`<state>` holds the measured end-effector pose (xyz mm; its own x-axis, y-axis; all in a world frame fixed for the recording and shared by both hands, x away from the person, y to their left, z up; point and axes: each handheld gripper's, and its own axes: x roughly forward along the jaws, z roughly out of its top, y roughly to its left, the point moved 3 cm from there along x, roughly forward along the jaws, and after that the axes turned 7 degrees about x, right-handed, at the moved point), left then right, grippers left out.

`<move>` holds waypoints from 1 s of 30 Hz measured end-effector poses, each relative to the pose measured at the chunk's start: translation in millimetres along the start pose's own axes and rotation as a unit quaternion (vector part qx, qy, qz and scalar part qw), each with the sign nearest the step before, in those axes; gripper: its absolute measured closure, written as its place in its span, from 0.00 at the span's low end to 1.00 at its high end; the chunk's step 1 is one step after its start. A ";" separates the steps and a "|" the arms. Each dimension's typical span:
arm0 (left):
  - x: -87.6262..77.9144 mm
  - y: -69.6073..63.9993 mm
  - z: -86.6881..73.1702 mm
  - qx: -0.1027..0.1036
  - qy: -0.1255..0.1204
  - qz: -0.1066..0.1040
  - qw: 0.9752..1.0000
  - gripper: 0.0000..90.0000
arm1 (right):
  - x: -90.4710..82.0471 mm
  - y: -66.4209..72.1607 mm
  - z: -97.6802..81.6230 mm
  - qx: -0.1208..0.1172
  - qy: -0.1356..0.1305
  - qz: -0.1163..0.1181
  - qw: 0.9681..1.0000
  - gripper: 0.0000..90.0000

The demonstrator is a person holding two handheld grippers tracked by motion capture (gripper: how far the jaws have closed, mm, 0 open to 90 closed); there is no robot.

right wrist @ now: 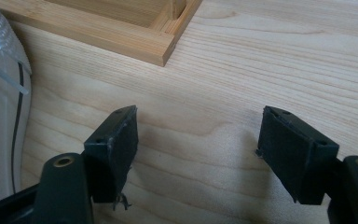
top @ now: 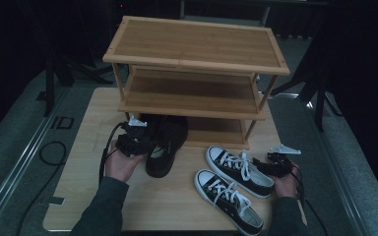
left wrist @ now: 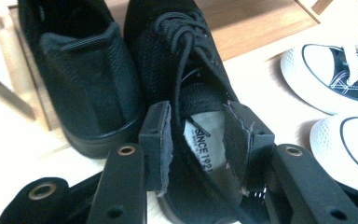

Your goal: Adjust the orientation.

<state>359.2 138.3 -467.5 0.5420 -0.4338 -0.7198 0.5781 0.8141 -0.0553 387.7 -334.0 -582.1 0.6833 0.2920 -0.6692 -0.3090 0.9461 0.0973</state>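
Black mesh shoe [left wrist: 186, 93] on table [top: 78, 187], toe under rack's [top: 197, 39] bottom shelf, beside its pair [left wrist: 79, 79]. Left gripper [left wrist: 205, 140] jaws wide, straddling heel collar, not clamping. Right gripper [right wrist: 198, 154] open, empty. Light, soft, floppy upper; best grabbed at stiffer heel collar.

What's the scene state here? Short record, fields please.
surface: wooden table
rack: three-tier wooden shoe rack, all tiers bare except the bottom one
black shoes: pair, toes in the bottom tier, heels out on the table
sneakers: black-and-white pair, on the table right of the black shoes
left tongs: open, straddling one black shoe's heel opening
right tongs: open, over bare table
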 end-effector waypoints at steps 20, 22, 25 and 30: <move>-29.7 -2.1 -29.5 0.028 0.001 0.010 1.000 0.82 | 0.1 0.1 0.0 0.000 -0.001 0.000 1.000 0.32; -27.6 -2.6 -33.7 0.030 0.009 0.010 0.999 0.89 | 0.1 0.1 0.0 0.000 -0.001 0.000 1.000 0.32; -22.2 -2.3 -42.0 0.023 0.022 0.007 0.999 0.99 | 0.1 0.1 0.0 0.000 -0.001 0.000 1.000 0.32; -16.4 -3.8 -50.5 0.027 0.039 0.002 0.999 0.99 | 0.2 -0.1 0.0 -0.001 -0.001 0.000 1.000 0.32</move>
<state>317.4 161.8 -490.5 0.4969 -0.3972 -0.7716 0.6095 0.7927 -0.0156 387.9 -334.0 -582.3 0.6849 0.2924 -0.6673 -0.3100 0.9458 0.0963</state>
